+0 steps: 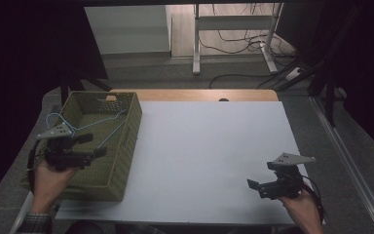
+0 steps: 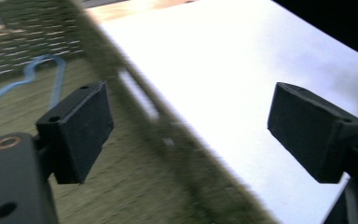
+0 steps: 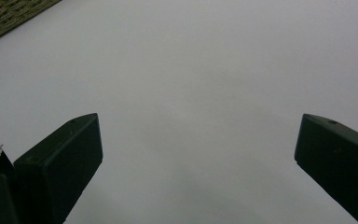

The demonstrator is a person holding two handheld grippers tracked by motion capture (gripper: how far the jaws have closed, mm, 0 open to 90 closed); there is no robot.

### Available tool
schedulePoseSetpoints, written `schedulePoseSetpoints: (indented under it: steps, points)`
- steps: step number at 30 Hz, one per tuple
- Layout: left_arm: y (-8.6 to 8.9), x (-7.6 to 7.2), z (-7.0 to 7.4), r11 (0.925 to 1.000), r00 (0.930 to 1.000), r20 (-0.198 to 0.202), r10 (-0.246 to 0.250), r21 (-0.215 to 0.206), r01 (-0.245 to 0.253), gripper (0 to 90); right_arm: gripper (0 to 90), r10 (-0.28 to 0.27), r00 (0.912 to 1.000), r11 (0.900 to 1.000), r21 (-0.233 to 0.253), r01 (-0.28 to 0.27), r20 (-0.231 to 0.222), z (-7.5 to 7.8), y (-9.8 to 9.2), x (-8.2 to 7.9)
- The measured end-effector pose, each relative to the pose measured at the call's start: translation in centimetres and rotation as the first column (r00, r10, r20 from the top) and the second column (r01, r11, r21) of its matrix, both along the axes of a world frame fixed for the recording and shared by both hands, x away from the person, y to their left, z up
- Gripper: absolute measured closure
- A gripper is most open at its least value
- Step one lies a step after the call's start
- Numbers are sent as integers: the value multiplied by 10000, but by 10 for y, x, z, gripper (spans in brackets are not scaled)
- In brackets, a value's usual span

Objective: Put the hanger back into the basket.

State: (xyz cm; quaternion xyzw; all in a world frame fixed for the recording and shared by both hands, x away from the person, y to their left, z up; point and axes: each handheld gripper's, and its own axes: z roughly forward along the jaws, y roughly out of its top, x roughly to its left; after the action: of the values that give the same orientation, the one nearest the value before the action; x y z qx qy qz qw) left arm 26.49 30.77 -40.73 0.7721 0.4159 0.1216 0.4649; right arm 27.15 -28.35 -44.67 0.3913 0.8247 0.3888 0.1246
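Note:
A light-blue wire hanger [image 1: 102, 121] lies inside an olive woven basket [image 1: 129, 141] at the table's left side. My left gripper [image 1: 92, 145] hovers over the basket's near half, open and holding nothing. In the left gripper view the jaws [image 2: 191, 112] stand wide apart, the basket's rim [image 2: 177, 149] runs between them, and the hanger's hook [image 2: 42, 74] sits beyond the left jaw. My right gripper [image 1: 257, 187] is low over the white table [image 1: 209, 141] near its front right corner, open and empty [image 3: 198, 140].
The basket's corner [image 3: 9, 16] shows far off in the right gripper view. A wooden strip [image 1: 195, 95] borders the table's far edge. Beyond it on the floor stand a white desk frame [image 1: 233, 24] and loose cables [image 1: 233, 41].

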Motion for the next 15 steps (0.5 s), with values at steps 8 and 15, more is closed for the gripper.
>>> schedulePoseSetpoints:
  steps: [8, 15]
  points:
    - [-44, -19, -14, 9961, 9961, 245, -843, 280, 836, 61, 0, -68, 9999, 10000, -63, 68, 105, -2, -4, -7]
    - [-63, -31, -34, 9916, 9970, 190, -755, 1069, 730, 40, 0, -85, 9999, 9993, -374, 89, 113, -6, -6, -10]
